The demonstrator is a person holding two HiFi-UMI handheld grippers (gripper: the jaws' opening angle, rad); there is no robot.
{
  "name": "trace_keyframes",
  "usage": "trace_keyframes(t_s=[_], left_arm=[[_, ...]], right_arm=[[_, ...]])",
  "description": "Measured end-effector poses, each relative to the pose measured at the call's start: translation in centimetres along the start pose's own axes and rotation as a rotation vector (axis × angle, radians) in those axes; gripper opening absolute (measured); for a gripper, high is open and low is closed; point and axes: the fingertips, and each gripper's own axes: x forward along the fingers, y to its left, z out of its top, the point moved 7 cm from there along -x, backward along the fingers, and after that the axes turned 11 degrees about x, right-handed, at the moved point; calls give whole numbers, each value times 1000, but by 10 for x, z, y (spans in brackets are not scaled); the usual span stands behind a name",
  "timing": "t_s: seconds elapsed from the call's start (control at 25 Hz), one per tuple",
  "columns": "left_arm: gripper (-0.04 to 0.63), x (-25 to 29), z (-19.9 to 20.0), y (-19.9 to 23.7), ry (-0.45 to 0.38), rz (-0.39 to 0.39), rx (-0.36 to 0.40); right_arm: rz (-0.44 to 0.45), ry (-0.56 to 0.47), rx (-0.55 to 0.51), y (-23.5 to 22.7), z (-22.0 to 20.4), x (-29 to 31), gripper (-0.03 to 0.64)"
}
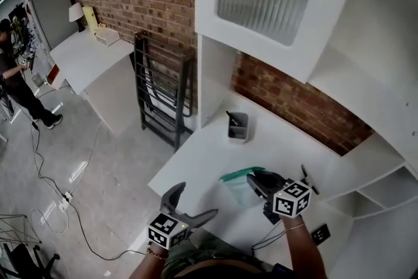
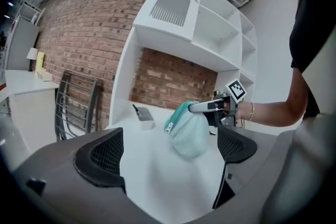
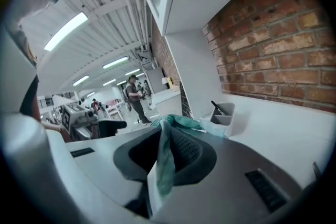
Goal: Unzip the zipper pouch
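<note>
- Left gripper (image 1: 194, 200) sits lowest in the head view, closest to the person. Its grey curved jaws are spread wide and grip nothing, and its black-and-white marker cube is at the wrist.
- In the left gripper view, the left gripper (image 2: 169, 138) shows black, mesh-textured pads on both jaws. The pouch hangs beyond them, well apart from either pad.
- Right gripper (image 1: 256, 183) is pressed together on the zipper pouch (image 1: 238, 189), pinching its teal top edge. In the right gripper view, a fold of the teal fabric (image 3: 164, 162) is squeezed flat between the dark ribbed pads.
- The pouch (image 2: 190, 131) is soft and rounded, with a pale mint, slightly see-through body and a darker teal zipper band. It droops below the right gripper (image 2: 210, 107) and appears clear of the desk.
- A small pale zipper pull (image 2: 169, 127) dangles at the end of the band farthest from the pinch.
- The pouch hangs over a smooth white desk (image 1: 209, 160), to the right of the left gripper.
- Farther back stands a grey, boxy pen holder (image 1: 238, 126) with a dark pen in it, before a rough red brick wall (image 1: 297, 101).
- A black metal rack (image 1: 160, 95) stands on the floor beside the desk.
</note>
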Motion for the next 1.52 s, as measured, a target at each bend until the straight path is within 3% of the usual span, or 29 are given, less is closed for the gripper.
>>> trace_keyframes(t_s=[0.36, 0.48, 0.64, 0.76, 0.88, 1.16, 1.24, 1.36, 1.52], left_arm=[[556, 42, 32, -26, -96, -156, 36], [538, 54, 48, -41, -146, -241, 20], [406, 68, 61, -66, -198, -390, 6], [338, 72, 68, -78, -227, -443, 69], [230, 69, 75, -87, -268, -469, 153], [196, 64, 82, -105, -225, -495, 450], [182, 62, 84, -106, -242, -482, 474], [69, 59, 85, -108, -259, -479, 473], [38, 58, 82, -111, -245, -493, 511]], right_arm=[[139, -185, 106, 33, 21, -60, 44], [179, -248, 141, 37, 17, -78, 44], [240, -308, 164, 46, 11, -100, 43], [275, -348, 203, 49, 8, -114, 43], [297, -391, 295, 47, 2, -125, 43], [274, -397, 360, 46, -13, -138, 43], [261, -389, 361, 47, -16, -139, 43], [237, -386, 359, 49, -20, -140, 43], [196, -397, 369, 47, -25, -138, 44]])
